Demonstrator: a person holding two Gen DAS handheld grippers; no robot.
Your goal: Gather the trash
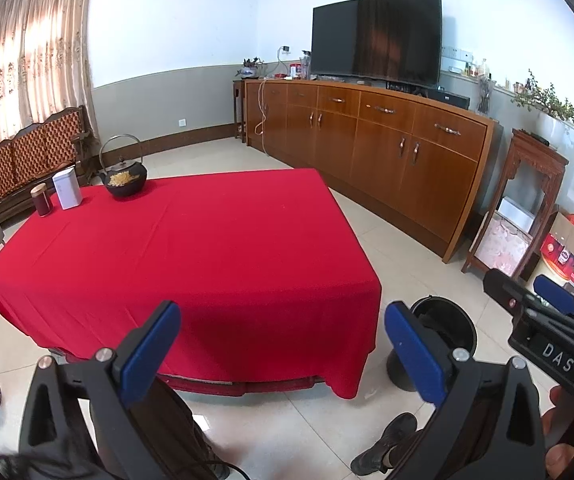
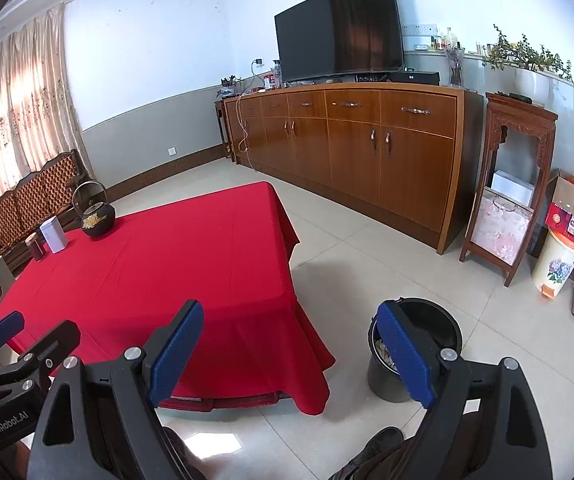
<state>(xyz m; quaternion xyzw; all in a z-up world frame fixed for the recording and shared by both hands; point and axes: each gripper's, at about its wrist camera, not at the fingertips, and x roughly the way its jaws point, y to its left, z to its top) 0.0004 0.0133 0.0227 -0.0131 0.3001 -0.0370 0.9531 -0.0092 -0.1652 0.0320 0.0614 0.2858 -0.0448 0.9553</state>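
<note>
Left wrist view first: the left gripper (image 1: 283,344) hangs with its jaws spread wide, blue pads well apart and nothing between them, touching nothing. Ahead of it is the table with the red cloth (image 1: 191,248), our landmark. At the table's far left corner stand a black iron teapot (image 1: 124,176), a white tin (image 1: 67,188) just beside it and a dark jar (image 1: 42,200) next to that. Off the table's near right corner, on the floor, sits the black trash bin (image 1: 447,324), partly hidden behind the right-hand pad. Further right of the table the right gripper (image 1: 555,308) pokes in from the edge, a hand (image 1: 559,420) under it; from this side I cannot tell how wide it stands.

Over to the right wrist view: the right gripper (image 2: 291,348) is also gaping, pads far apart, empty, in contact with nothing. The red cloth (image 2: 159,272) lies in front of it, teapot (image 2: 97,218) at the far left corner. The trash bin (image 2: 427,336) stands on the tiles just right of the table's near corner, and scraps of paper show inside it. The left gripper (image 2: 5,330) shows at the table's near left edge. A dark shoe (image 2: 375,448) rests on the floor near the bin.
</note>
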